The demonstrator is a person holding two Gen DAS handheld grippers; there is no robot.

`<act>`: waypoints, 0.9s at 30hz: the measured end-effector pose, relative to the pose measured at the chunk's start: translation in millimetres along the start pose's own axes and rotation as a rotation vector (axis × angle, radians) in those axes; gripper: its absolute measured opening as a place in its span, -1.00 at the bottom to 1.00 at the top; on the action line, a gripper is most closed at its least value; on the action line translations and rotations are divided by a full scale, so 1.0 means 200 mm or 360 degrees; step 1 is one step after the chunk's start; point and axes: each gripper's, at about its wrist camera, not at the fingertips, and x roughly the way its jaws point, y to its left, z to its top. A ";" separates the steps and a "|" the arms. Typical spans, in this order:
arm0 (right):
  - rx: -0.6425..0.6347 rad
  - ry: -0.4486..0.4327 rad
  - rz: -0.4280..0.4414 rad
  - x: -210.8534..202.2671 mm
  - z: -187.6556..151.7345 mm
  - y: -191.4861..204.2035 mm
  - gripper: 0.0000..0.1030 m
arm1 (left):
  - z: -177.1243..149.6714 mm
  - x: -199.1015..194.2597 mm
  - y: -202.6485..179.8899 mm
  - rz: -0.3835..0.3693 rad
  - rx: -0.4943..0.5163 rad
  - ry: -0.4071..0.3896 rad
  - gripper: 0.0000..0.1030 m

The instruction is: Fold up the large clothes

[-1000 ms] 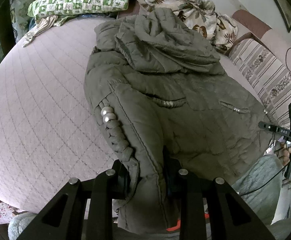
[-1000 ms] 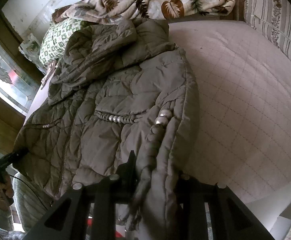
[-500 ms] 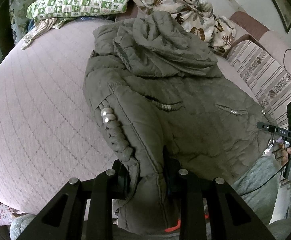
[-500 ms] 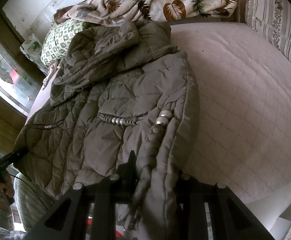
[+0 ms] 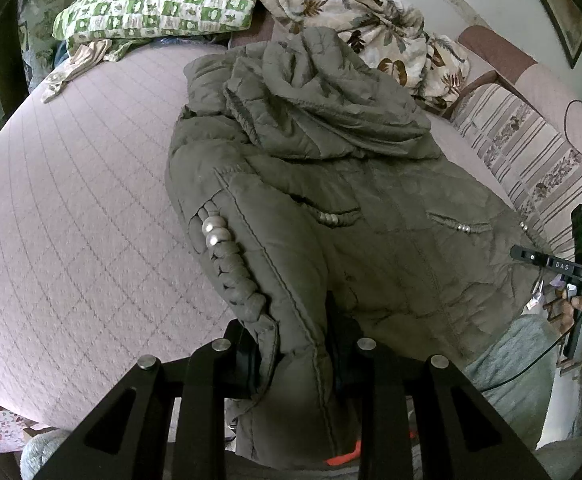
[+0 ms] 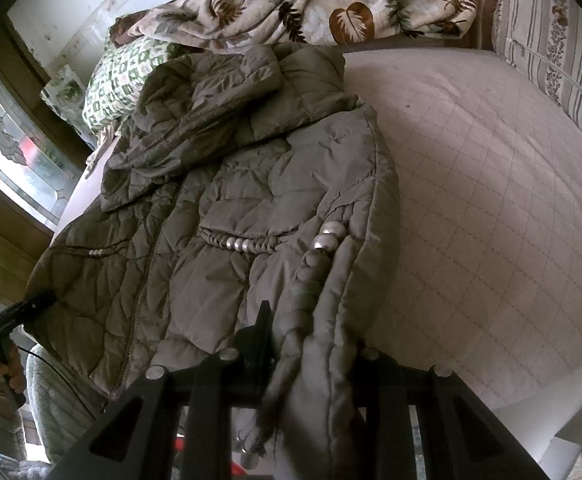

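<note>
loads of open mattress either side of the jacket. far end's blocked by a pillow and a heaped blanket, with a striped cushion along one edge.

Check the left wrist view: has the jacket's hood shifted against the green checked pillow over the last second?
Yes, slightly: the hood has crept up-frame toward the green checked pillow, narrowing the gap.

Only one marking reads — white letters "DAS" on the black right claw body.
</note>
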 end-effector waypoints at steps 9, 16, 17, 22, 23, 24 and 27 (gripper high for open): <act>-0.0014 -0.0021 0.0030 -0.04 0.04 0.01 -0.51 | 0.04 -0.03 -0.02 -0.0020 -0.0004 -0.0034 -0.47; -0.0037 -0.0037 0.0036 -0.06 0.06 0.04 -0.51 | 0.05 -0.04 -0.04 -0.0017 -0.0003 -0.0038 -0.47; -0.0038 -0.0037 0.0038 -0.06 0.07 0.04 -0.51 | 0.04 -0.04 -0.04 -0.0018 -0.0005 -0.0039 -0.47; -0.0044 -0.0040 0.0041 -0.07 0.08 0.05 -0.51 | 0.06 -0.05 -0.04 -0.0032 -0.0009 -0.0049 -0.47; -0.0044 -0.0041 0.0043 -0.07 0.08 0.05 -0.51 | 0.07 -0.06 -0.04 -0.0037 -0.0011 -0.0053 -0.47; -0.0045 -0.0043 0.0046 -0.07 0.08 0.05 -0.51 | 0.07 -0.06 -0.04 -0.0040 -0.0011 -0.0054 -0.47; -0.0050 -0.0050 0.0049 -0.08 0.09 0.05 -0.51 | 0.08 -0.07 -0.05 -0.0045 -0.0006 -0.0059 -0.47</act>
